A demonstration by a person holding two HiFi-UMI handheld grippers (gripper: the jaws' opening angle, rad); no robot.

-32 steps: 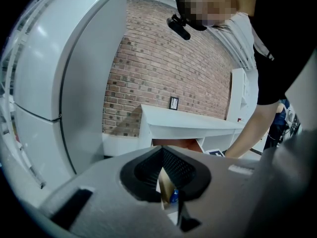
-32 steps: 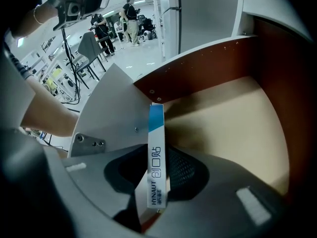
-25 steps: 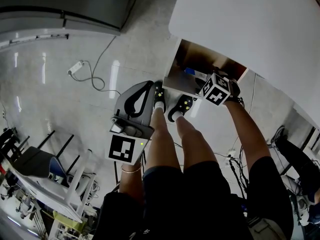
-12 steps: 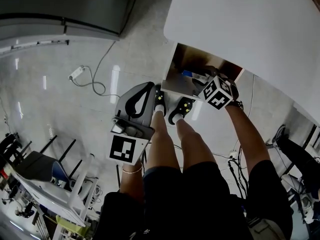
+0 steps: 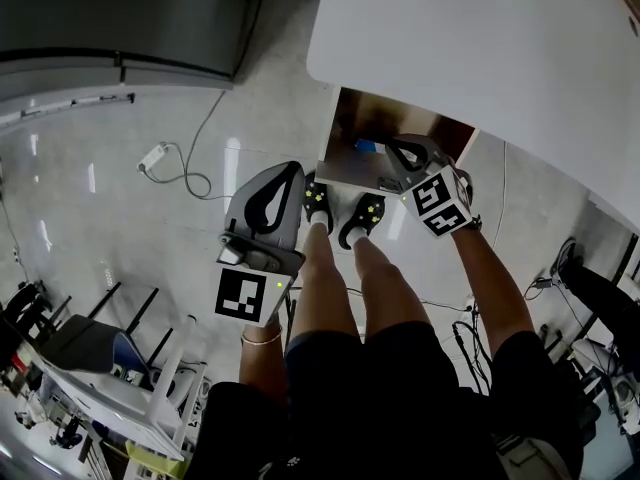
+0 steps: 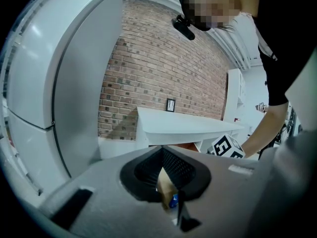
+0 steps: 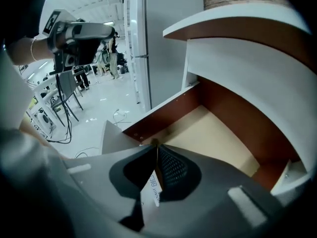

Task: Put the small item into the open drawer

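Observation:
The open drawer (image 5: 345, 143) juts from under the white desk (image 5: 500, 48); its brown inside (image 7: 218, 133) fills the right gripper view. A small blue item (image 5: 366, 146) lies in it. My right gripper (image 5: 398, 146) hovers above the drawer's front. Its jaws have just been closing and now meet at the tips (image 7: 156, 145) with nothing pinched there; a white printed slip (image 7: 154, 185) shows through the opening behind them. My left gripper (image 5: 293, 171) hangs over the floor left of the drawer, its jaws together (image 6: 162, 150); a bit of blue (image 6: 173, 201) shows through its opening.
The person's legs and shoes (image 5: 318, 196) stand right in front of the drawer. A large grey cabinet (image 5: 120, 18) stands at the back left, and a power strip with its cable (image 5: 152, 135) lies on the glossy floor. Chairs and stands (image 5: 90, 358) crowd the lower left.
My right gripper has lifted out of the drawer and drawn back toward the person, so its fingers now show above the drawer's front. The left gripper has stayed put.

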